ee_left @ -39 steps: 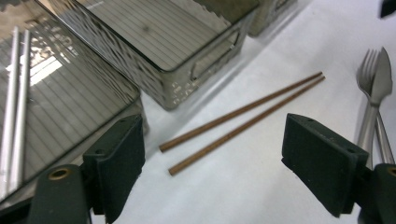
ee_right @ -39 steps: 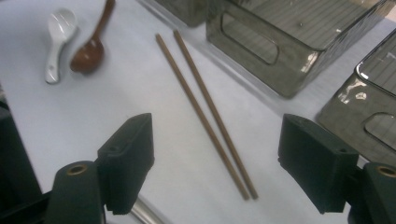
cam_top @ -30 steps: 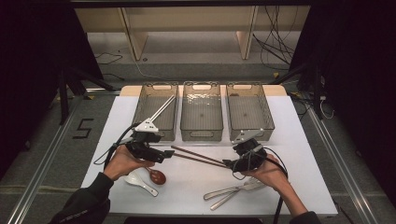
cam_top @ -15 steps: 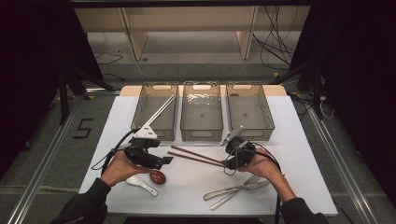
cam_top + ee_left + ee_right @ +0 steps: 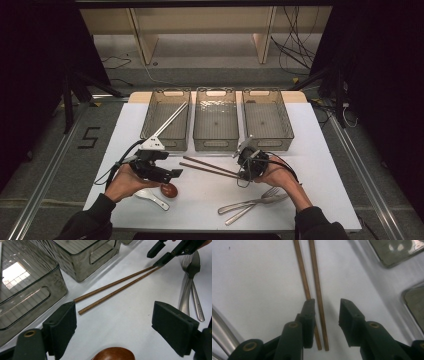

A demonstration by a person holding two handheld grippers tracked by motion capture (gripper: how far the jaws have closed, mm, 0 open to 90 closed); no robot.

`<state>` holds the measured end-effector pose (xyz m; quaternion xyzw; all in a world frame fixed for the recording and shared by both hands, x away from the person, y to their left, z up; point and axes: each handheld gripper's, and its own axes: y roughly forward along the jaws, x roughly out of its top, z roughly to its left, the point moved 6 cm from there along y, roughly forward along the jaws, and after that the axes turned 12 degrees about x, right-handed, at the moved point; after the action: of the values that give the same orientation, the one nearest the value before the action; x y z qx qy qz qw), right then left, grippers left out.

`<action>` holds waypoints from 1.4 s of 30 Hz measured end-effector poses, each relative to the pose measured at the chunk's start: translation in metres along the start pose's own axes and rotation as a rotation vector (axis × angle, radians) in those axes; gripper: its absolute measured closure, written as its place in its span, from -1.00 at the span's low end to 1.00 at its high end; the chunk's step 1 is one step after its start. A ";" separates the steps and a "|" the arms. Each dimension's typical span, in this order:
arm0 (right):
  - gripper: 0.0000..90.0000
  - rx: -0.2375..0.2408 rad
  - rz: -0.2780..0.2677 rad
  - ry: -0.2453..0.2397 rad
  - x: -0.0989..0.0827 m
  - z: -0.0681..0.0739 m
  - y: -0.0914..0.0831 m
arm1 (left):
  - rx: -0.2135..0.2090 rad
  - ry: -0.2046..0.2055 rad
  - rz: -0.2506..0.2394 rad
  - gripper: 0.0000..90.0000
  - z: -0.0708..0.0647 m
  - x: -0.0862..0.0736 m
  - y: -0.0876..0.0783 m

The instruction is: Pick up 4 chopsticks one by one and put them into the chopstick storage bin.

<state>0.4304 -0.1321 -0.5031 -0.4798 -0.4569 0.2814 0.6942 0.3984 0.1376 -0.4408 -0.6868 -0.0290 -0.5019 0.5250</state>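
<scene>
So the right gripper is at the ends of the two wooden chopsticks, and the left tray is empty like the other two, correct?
Not quite. The right gripper is indeed at the ends of the two wooden chopsticks, its fingers closing in but not yet pressing them. The left tray, however, is not empty: the high view shows a long pale stick leaning in it. The middle tray and right tray are empty.

Chopsticks on your surface: two [image 5: 210,167]
Chopstick in your left bin: one [image 5: 170,120]
Clear bins: three [image 5: 215,145]
Metal fork and spoon: one [image 5: 270,191] each [image 5: 250,204]
White spoon: one [image 5: 150,197]
Brown spoon: one [image 5: 169,190]
</scene>
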 end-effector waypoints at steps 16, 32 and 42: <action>0.71 0.004 0.105 -0.034 0.002 -0.002 0.014 | -0.003 0.001 0.000 -0.57 0.000 0.000 0.000; 0.92 0.005 0.226 -0.062 -0.001 0.005 0.012 | 0.007 0.002 0.007 -0.57 0.002 -0.003 0.002; 0.89 0.001 0.239 -0.045 -0.002 0.005 0.012 | 0.005 0.014 0.016 -0.56 0.000 -0.004 0.004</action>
<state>0.4256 -0.1272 -0.5147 -0.5241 -0.4116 0.3730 0.6456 0.3990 0.1373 -0.4463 -0.6821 -0.0210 -0.5023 0.5310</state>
